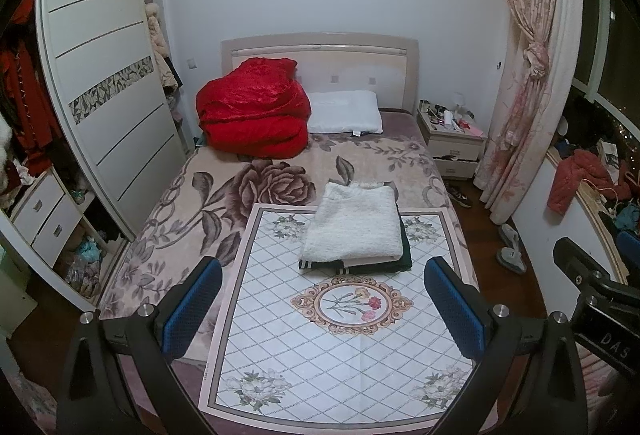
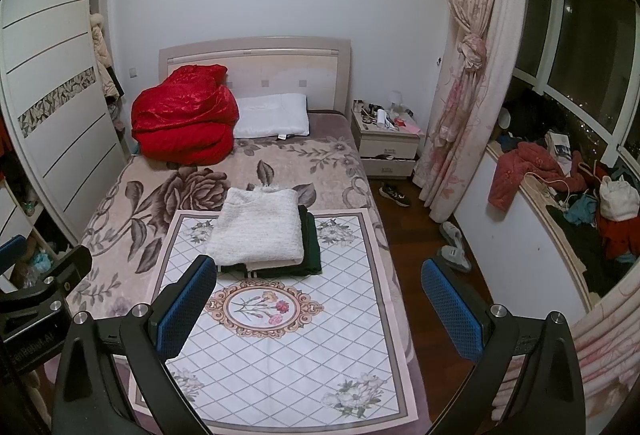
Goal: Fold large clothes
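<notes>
On the bed (image 1: pixel 248 171), whose floral cover runs up to a red quilt (image 1: pixel 252 111) and a white pillow (image 1: pixel 346 111) by the headboard, we see a tiled mat (image 1: pixel 344 347) spread at the near end. At its far edge sits a folded stack, a white sweater (image 1: pixel 354 223) on top of a dark garment (image 1: pixel 406 255). We hold the left gripper (image 1: pixel 324 309) and right gripper (image 2: pixel 318 311) above the mat, near the stack, both with jaws wide apart and empty.
</notes>
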{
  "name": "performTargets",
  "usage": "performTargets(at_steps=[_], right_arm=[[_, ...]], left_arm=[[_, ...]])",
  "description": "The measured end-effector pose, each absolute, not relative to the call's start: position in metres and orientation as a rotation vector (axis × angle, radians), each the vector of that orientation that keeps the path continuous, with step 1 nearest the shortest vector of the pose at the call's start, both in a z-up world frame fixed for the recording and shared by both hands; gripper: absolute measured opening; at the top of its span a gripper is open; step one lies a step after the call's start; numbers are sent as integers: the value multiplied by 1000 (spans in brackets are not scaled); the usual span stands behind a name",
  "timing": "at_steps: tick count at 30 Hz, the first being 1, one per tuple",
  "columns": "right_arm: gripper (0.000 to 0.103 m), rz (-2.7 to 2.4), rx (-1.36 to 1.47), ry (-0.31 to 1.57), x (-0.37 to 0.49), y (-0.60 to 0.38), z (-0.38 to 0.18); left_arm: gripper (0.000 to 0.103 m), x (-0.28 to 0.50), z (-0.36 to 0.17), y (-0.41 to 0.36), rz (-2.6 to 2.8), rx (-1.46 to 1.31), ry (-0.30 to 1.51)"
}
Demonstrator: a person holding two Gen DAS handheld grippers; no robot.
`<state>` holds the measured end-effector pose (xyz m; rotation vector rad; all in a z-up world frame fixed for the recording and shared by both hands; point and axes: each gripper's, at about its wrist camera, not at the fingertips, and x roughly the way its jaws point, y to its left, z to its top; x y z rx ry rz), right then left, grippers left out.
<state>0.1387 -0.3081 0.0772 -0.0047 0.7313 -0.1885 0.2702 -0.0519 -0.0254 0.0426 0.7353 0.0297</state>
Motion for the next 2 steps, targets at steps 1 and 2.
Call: performTargets(at_steps=[1, 2], right_arm=[[103, -189, -6, 731, 138, -309, 78], [103, -190, -6, 732, 138, -309, 78]], left_arm=[[103, 271, -24, -50, 28, 41, 735], [103, 269, -25, -50, 24, 42, 735]])
